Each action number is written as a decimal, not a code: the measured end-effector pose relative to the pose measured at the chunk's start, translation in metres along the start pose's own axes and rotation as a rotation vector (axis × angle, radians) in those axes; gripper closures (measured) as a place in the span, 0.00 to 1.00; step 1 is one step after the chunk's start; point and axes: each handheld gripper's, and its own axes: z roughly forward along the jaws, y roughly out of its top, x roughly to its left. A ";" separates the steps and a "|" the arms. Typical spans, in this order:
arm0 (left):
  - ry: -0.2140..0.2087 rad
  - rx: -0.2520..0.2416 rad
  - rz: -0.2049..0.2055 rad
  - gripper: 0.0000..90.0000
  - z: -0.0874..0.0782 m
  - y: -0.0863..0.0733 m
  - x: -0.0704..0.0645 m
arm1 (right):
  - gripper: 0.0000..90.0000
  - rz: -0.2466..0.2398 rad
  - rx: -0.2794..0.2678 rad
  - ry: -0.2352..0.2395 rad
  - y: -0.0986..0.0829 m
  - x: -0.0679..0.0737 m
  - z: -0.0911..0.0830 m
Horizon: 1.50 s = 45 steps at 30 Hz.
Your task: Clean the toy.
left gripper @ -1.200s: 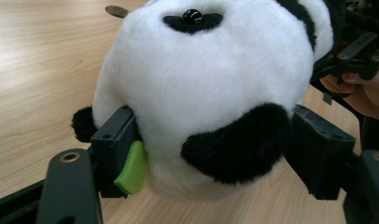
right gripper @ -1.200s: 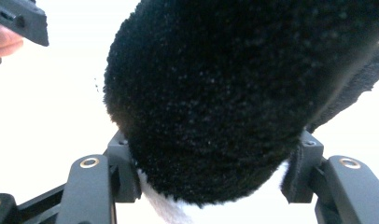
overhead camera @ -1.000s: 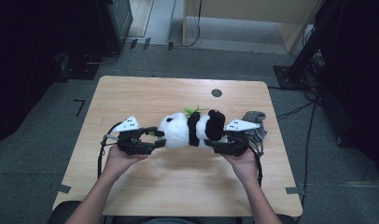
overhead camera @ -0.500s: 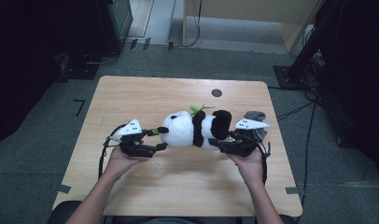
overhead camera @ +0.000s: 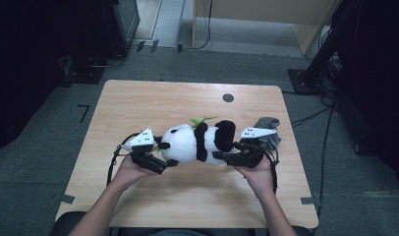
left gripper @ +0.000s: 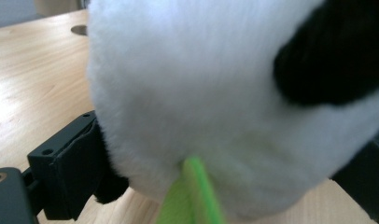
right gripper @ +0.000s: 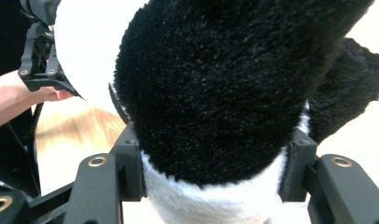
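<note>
The plush panda (overhead camera: 200, 142) hangs lengthwise between the two grippers, over the middle of the worktop (overhead camera: 138, 103), nearer its front edge. Over the last second it has shifted a little toward the right edge and appears lifted, so I judge a carry is under way. The left gripper (overhead camera: 160, 160) has its jaws pinching the white head end; the right gripper (overhead camera: 227, 156) clamps the black-and-white rear. A grey cloth (overhead camera: 269, 129) lies near the right edge.
</note>
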 end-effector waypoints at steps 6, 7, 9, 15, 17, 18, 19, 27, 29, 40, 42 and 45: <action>0.033 -0.037 -0.033 0.33 -0.006 0.004 -0.002 | 0.35 0.013 -0.002 -0.006 -0.001 -0.004 0.001; 0.038 -0.035 -0.047 0.33 -0.006 0.005 -0.002 | 0.30 0.012 -0.007 -0.009 -0.001 -0.005 0.002; 0.044 -0.028 -0.080 0.44 -0.007 0.005 -0.002 | 0.24 0.021 -0.021 -0.009 -0.004 -0.011 0.004; 0.005 -0.029 -0.229 0.52 -0.012 0.006 0.009 | 0.21 0.025 -0.053 -0.001 -0.012 -0.021 0.006; 0.007 -0.034 -0.247 0.56 -0.016 0.007 0.012 | 0.21 0.001 -0.047 -0.004 -0.014 -0.022 0.008; 0.007 -0.036 -0.254 0.57 -0.018 0.008 0.013 | 0.21 -0.018 -0.038 -0.006 -0.015 -0.021 0.009; 0.012 -0.044 -0.262 0.57 -0.021 0.008 0.015 | 0.21 -0.032 -0.031 -0.020 -0.015 -0.020 0.010; -0.069 -0.149 -0.360 0.59 -0.034 0.010 0.023 | 0.20 -0.088 0.009 -0.002 -0.018 -0.014 0.013; -0.096 -0.149 -0.360 0.58 -0.032 0.011 0.021 | 0.20 -0.098 0.002 -0.008 -0.019 -0.012 0.016; -0.055 -0.086 -0.310 0.46 -0.015 0.009 0.013 | 0.45 -0.155 0.076 -0.138 -0.021 -0.004 0.022; -0.044 -0.080 -0.293 0.38 -0.012 0.009 0.012 | 0.49 -0.122 0.085 -0.132 -0.019 -0.006 0.021; -0.035 -0.072 -0.274 0.25 -0.010 0.008 0.013 | 0.51 -0.094 0.097 -0.140 -0.019 -0.007 0.020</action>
